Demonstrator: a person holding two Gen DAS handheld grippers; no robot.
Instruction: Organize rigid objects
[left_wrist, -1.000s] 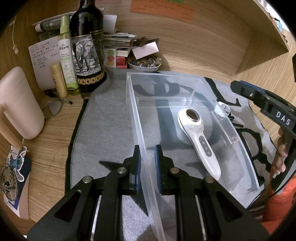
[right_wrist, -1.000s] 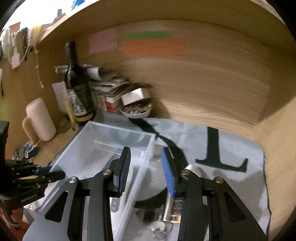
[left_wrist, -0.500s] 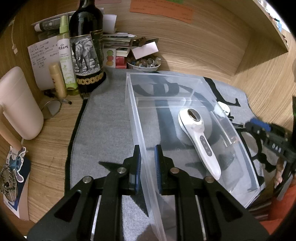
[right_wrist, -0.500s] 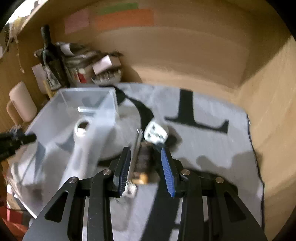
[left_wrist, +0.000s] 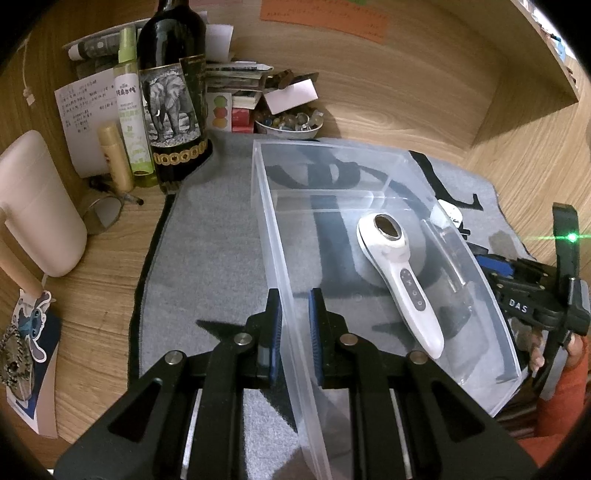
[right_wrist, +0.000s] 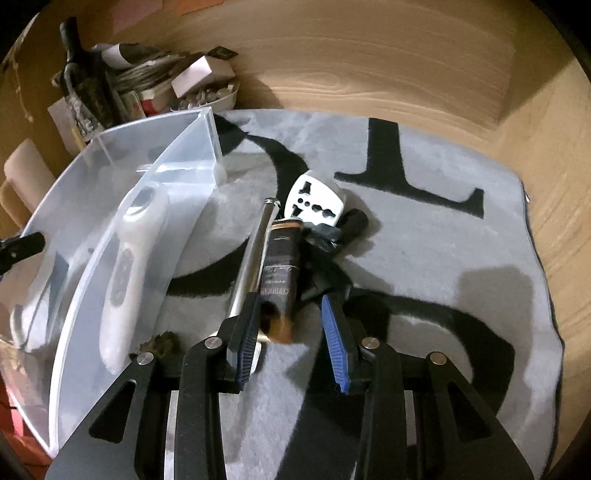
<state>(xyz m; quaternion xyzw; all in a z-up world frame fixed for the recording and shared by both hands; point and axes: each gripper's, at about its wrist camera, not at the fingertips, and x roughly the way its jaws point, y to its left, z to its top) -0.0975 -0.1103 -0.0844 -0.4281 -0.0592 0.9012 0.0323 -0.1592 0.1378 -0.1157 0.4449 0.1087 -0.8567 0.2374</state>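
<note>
Grey mat is covering the wooden desk. My left gripper is clamping the clear bin wall, white massager lying inside. My right gripper, angled down, is hovering part-open over the brown tube; steel rod alongside, white adapter beyond.

a home desk nook, wood-panelled on its back and side walls. clutter crowds the back corner: a wine bottle with an elephant label, a green spray bottle, a handwritten note, stacked papers and boxes, a bowl of small trinkets. coloured sticky notes are on the wall, and a grey lettered mat covers the desktop.
</note>
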